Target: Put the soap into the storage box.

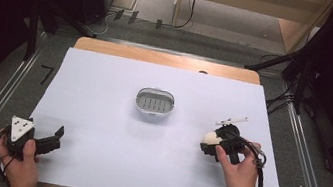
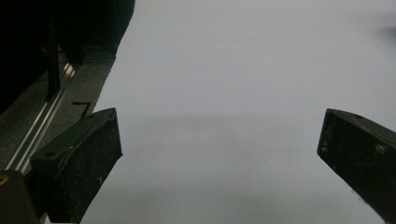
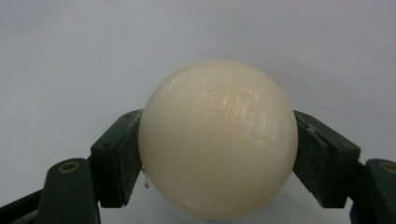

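**While the right tool grips a ball, the left sits idle**

Where the white surface (image 1: 103,93) nears its right edge, the right tool (image 1: 208,143) has its jaws clamped on a cream ball (image 1: 211,138). Seen from the right gripper view, the ball (image 3: 218,137) is smooth, glossy and round, with a black pad pressed against each side of it, and the right tool (image 3: 218,158) holds it at about its widest part. White surface lies behind and below the ball; whether the ball touches it or hangs just above cannot be told. A hand (image 1: 241,173) wraps the tool's body from the near side, and a black cable loops past the wrist.

A small grey basket (image 1: 154,103) stands near the middle of the surface, well apart from the ball and off to its left and farther from the person. Its rim is oval, its floor is slotted, and nothing lies inside it.

At the near left corner the left tool (image 1: 57,138) rests low by the surface's edge, held by the other hand (image 1: 21,164), a grey three-cornered plate on top. Its jaws stand wide apart, and in the left gripper view the left tool (image 2: 219,140) has only bare white surface between its pads. Dark floor and a metal rail run along the left of that view.
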A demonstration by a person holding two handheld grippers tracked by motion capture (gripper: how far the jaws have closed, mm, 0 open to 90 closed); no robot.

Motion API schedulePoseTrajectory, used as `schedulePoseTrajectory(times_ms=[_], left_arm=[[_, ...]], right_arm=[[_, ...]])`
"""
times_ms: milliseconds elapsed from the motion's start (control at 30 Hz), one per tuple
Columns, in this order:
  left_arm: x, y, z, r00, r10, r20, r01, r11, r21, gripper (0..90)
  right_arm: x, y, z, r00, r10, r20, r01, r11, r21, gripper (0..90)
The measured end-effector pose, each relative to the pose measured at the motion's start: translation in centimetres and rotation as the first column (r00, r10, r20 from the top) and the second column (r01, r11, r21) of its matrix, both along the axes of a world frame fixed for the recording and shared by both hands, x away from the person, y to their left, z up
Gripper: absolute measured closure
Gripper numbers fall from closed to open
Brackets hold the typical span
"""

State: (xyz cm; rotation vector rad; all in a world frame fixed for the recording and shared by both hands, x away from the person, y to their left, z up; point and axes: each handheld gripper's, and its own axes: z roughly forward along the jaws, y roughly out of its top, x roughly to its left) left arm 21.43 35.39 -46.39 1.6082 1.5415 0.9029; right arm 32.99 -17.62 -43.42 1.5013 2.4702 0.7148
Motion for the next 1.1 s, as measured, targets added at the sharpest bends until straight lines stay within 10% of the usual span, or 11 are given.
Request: schedulePoseTrajectory(times_ms=[1100], left_arm=[[0.0, 0.0, 0.0, 1.0000, -0.002, -0.002, 0.002, 1.0000, -0.004, 0.1]], right_arm=[[1.5, 3.1, 2.1, 0.9973, 0.072, 0.015, -0.072, 0.9973, 0.014, 25.0]])
